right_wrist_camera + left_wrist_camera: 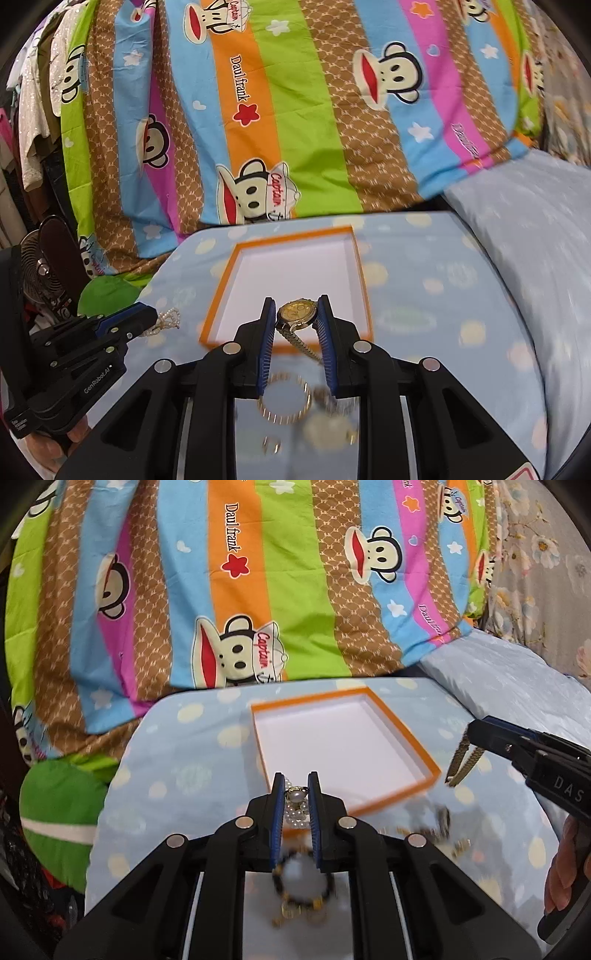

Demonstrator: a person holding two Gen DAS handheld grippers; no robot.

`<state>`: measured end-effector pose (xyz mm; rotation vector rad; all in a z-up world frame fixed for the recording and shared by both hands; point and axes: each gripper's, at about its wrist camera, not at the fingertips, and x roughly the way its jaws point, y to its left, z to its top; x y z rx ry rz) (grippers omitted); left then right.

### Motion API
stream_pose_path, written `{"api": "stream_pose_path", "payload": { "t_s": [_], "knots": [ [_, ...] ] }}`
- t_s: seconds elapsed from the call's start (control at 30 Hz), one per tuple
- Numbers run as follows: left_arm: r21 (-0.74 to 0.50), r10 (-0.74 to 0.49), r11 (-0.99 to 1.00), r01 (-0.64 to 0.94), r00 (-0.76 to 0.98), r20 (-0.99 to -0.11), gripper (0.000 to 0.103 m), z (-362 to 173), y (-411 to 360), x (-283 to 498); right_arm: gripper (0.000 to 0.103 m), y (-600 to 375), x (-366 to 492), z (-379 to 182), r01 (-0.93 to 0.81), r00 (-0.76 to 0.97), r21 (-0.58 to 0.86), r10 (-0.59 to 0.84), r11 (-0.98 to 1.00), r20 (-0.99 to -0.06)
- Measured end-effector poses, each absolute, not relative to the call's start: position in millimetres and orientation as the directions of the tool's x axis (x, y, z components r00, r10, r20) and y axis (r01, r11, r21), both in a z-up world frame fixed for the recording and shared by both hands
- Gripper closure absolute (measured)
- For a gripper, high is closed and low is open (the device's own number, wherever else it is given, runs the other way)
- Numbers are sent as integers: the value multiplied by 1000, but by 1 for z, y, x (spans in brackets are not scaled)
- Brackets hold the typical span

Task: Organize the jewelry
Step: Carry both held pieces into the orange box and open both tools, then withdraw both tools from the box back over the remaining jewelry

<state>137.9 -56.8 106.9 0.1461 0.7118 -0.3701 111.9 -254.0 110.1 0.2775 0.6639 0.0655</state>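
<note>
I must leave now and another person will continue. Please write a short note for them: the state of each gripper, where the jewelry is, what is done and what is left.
Left gripper: shut on the pearl bracelet, held above the near edge of the box.
Right gripper: shut on the gold watch; its strap hangs down.
Box: open, white inside, on the dotted cloth; nothing in it yet.
On the cloth in front of the box: a beaded bracelet, a gold bangle, and smaller gold pieces, blurred.
Done: both pieces picked up.
Left: put both in the box, then the rest.
</note>
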Motion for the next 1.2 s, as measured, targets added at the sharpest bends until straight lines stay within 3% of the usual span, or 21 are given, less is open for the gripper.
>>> {"api": "stream_pose_path", "payload": {
  "t_s": [0.3, 0.63, 0.73, 0.77, 0.8, 1.0, 1.2],
  "knots": [
    [13, -263, 926, 378, 668, -696, 91, 83, -108, 249, 81, -267, 228, 87, 17, 760, 306, 186, 952, -622],
    [-10, -229, 945, 327, 638, -735, 90, 46, -131, 303, 79, -260, 267, 54, 22, 733, 277, 173, 961, -658],
    [-4, -210, 953, 303, 649, -731, 70, 46, -129, 304, 74, -263, 263, 56, 35, 748, 271, 155, 962, -645],
    [-1, -203, 956, 293, 658, -725, 57, 48, -126, 303, 70, -266, 259, 58, 37, 756, 278, 155, 960, -635],
    [-2, -204, 957, 291, 667, -717, 50, 52, -123, 301, 69, -268, 255, 61, 36, 764, 287, 159, 957, -625],
    [-6, -227, 952, 307, 692, -685, 39, 76, -89, 265, 66, -278, 197, 78, 40, 792, 331, 172, 943, -586],
    [82, -168, 943, 321, 676, -718, 37, 52, -62, 211, 65, -266, 154, 48, 71, 738, 334, 175, 940, -651]
  ]
}}
